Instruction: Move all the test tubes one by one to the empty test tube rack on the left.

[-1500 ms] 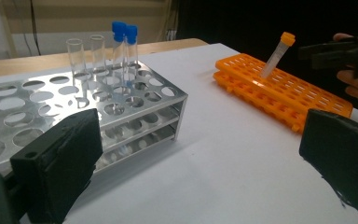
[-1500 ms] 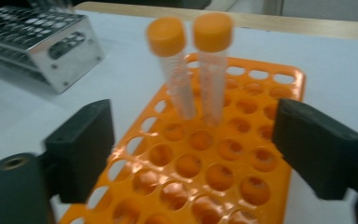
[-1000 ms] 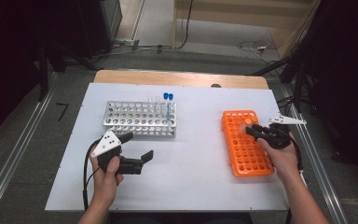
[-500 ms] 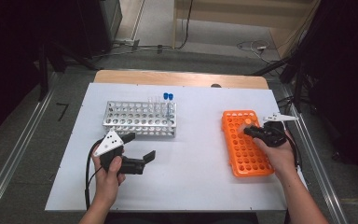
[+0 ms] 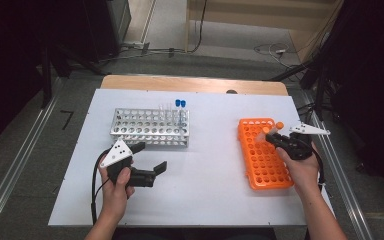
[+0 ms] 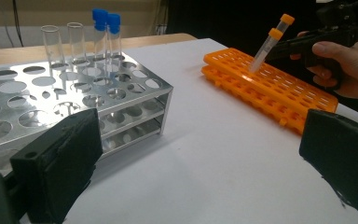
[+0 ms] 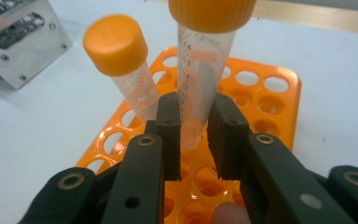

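Note:
An orange tube rack (image 5: 262, 162) lies at the right of the white table. My right gripper (image 5: 272, 138) reaches over its far end, shut on a clear tube with an orange cap (image 7: 200, 79). The black pads (image 7: 170, 126) press on the tube's lower part. A second orange-capped tube (image 7: 121, 60) leans in the rack just left of it. In the left gripper view both tubes (image 6: 268, 46) tilt at the rack's far end (image 6: 242, 63). My left gripper (image 5: 150, 156) rests near the table's front left, open with nothing between its jaws, pointing toward the orange rack.
A metal tube rack (image 5: 150, 127) stands at the back left of the table, holding two blue-capped tubes (image 5: 180, 103) and a couple of uncapped clear ones (image 6: 63, 44). Bare white table (image 5: 210, 165) lies between the two racks.
The right hand has edged slightly over the orange rack's far end toward the tubes. The left hand and its gripper have kept still.

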A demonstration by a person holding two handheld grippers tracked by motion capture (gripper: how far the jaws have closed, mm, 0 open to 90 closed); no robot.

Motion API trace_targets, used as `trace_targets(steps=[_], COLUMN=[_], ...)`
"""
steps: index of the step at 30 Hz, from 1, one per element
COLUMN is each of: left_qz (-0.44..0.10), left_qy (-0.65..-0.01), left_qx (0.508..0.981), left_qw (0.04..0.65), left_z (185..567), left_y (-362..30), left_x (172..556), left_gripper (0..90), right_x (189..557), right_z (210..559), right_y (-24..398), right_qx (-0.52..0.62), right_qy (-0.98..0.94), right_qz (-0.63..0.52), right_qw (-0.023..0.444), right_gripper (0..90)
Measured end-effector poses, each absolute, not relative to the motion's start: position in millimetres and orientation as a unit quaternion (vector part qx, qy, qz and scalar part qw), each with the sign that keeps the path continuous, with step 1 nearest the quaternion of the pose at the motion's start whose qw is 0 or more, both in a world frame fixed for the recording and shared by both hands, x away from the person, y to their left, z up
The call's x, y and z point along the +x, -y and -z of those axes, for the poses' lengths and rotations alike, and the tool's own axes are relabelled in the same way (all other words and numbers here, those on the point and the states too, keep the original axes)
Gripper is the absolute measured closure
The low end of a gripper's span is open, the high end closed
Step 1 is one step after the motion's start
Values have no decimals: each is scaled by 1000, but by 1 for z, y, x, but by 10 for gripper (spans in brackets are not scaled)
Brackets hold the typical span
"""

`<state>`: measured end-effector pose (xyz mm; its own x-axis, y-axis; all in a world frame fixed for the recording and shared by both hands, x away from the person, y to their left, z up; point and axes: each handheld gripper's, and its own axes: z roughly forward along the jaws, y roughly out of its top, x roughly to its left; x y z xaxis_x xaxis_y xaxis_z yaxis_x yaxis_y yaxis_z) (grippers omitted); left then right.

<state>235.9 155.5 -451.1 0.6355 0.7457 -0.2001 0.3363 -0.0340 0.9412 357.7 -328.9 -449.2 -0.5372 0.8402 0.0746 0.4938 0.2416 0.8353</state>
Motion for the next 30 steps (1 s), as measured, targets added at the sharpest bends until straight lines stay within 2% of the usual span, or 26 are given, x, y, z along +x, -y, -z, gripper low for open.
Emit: trace_targets(steps=[10,19,30], left_qz=[-175,-178,-171], left_qy=[-382,-371,-330], left_qx=[701,700,715], left_qw=[576,584,592], left_z=[450,445,439], left_y=[-148,-146,-135], left_x=[236,233,229], left_gripper=[0,0,0], right_x=[337,311,287], right_z=[430,411,415], right_y=[338,332,299], right_qx=[416,387,344], right_qy=[-747,-749,-764], right_qz=[-465,-483,-510], right_qw=[229,235,195], right_gripper=[732,732,732])
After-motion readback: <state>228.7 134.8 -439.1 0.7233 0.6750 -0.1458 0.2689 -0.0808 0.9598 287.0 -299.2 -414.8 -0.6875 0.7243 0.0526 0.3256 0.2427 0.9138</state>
